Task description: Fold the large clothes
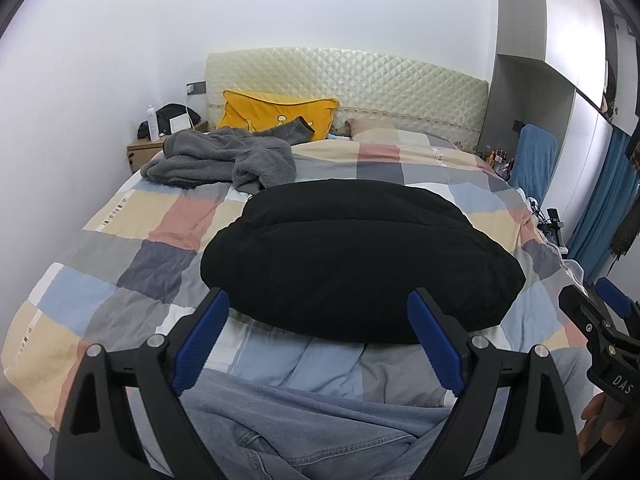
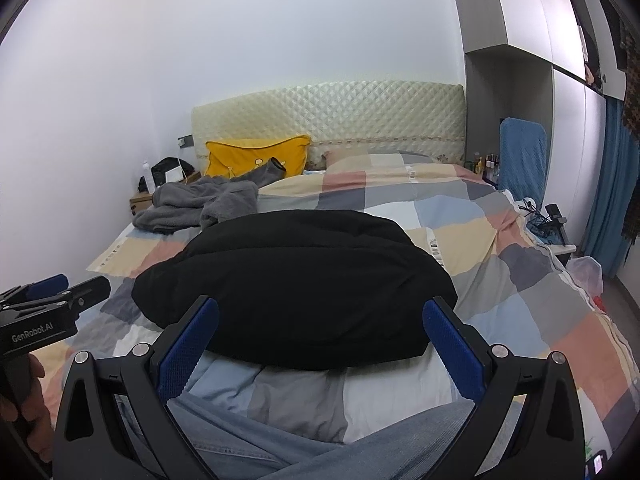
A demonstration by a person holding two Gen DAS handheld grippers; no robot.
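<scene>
A black garment (image 1: 360, 256) lies folded into a thick oblong bundle in the middle of the checked quilt (image 1: 132, 236); the right wrist view shows the black garment (image 2: 296, 284) too. My left gripper (image 1: 320, 304) hovers just short of its near edge, open, with nothing between the blue pads. My right gripper (image 2: 320, 312) stands the same way before the bundle, open and empty. Each gripper shows at the edge of the other's view: the right gripper (image 1: 596, 300), the left gripper (image 2: 70, 286). A crumpled grey fleece garment (image 1: 224, 156) lies at the far left of the bed.
A yellow pillow (image 1: 276, 114) leans on the quilted headboard (image 1: 360, 80). A bedside table (image 1: 144, 150) with a bottle and a bag stands at the far left. A blue-covered chair (image 1: 534, 160) and wardrobe stand on the right. The person's jeans-clad legs (image 1: 304, 432) fill the near foreground.
</scene>
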